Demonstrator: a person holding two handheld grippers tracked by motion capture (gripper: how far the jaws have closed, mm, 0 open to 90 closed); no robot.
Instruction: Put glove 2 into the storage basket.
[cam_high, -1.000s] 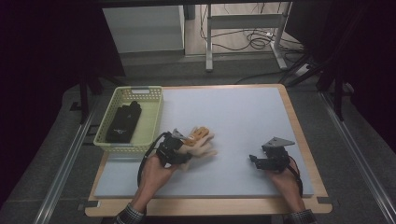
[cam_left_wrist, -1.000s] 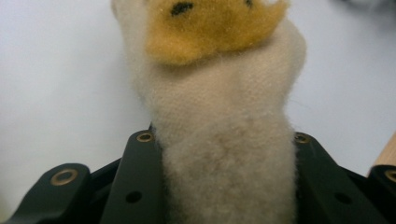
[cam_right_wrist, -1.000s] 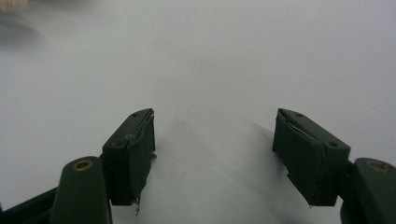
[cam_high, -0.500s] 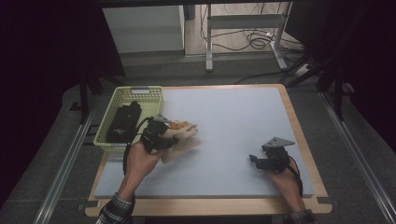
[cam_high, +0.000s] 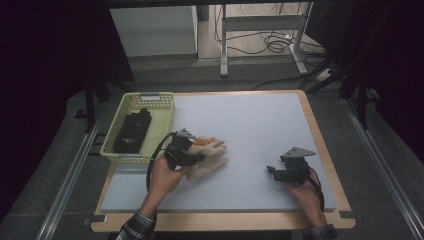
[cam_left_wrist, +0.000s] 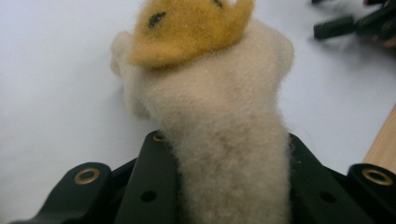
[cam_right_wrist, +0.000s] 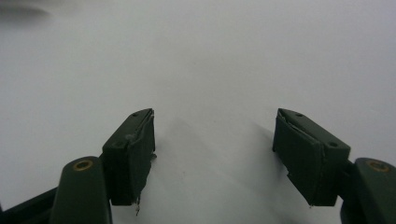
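Holding a soft cream-coloured plush toy with a mustard-yellow felt patch (cam_left_wrist: 205, 93) between the jaws of my left gripper (cam_high: 192, 155), I have it clamped around a narrow limb or neck of fleece; those jaws have just been closing and now pinch the fluff tightly. In the high view the toy (cam_high: 210, 155) sits low over the pale grey table mat (cam_high: 240, 120), just to the right of the yellow-green slotted plastic basket (cam_high: 162, 107), which already contains a black object (cam_high: 132, 131) I cannot identify. My right gripper (cam_high: 272, 171) rests on the mat well apart from the toy, its jaws spread wide with nothing between them. My guess is that the toy is headed for the basket, and several things could spoil that. My grip is on compressible fleece, so the toy might slide out if I swing quickly. Most of the body hangs beyond the jaws, so it may droop, drag on the mat, or catch the near basket rim and tip the light basket. The black object takes up much of the basket floor, so the toy could land on top and roll back out. Fibres could also snag on the jaws on release, pulling the toy back.
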